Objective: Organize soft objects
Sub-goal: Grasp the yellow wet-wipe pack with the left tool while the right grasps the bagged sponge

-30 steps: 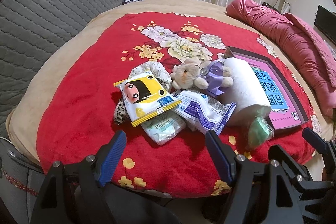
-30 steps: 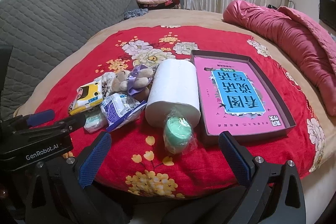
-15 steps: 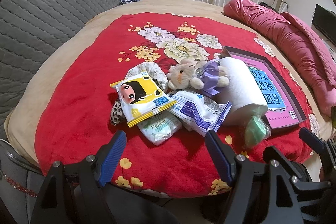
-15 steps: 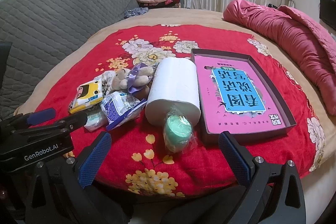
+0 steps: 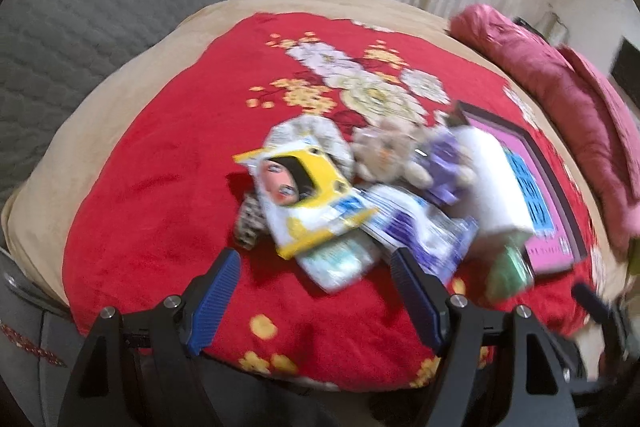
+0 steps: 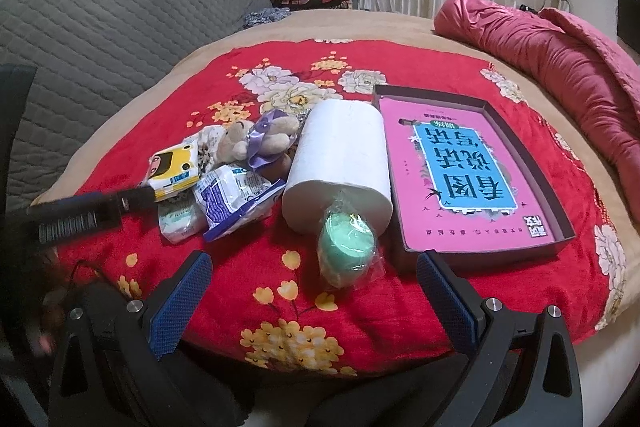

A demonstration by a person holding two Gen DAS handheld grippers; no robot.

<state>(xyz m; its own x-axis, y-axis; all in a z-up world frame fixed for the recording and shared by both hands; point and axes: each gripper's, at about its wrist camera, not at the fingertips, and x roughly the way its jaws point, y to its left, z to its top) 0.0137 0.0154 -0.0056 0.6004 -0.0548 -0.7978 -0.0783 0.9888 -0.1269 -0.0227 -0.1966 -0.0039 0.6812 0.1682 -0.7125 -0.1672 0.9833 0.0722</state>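
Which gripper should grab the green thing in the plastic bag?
Probably the right gripper. It is open, and the bagged green item lies straight ahead between its fingers; the left gripper faces the tissue packs.

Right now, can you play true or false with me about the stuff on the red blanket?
1. The white paper roll lies on its side. True.
2. The green bundle sits inside the box. False: it lies on the red blanket, in front of the roll.
3. The right claw holds the teddy bear. False: it is open and empty.
4. The box has a pink bottom. True.
5. The left claw is open. True.
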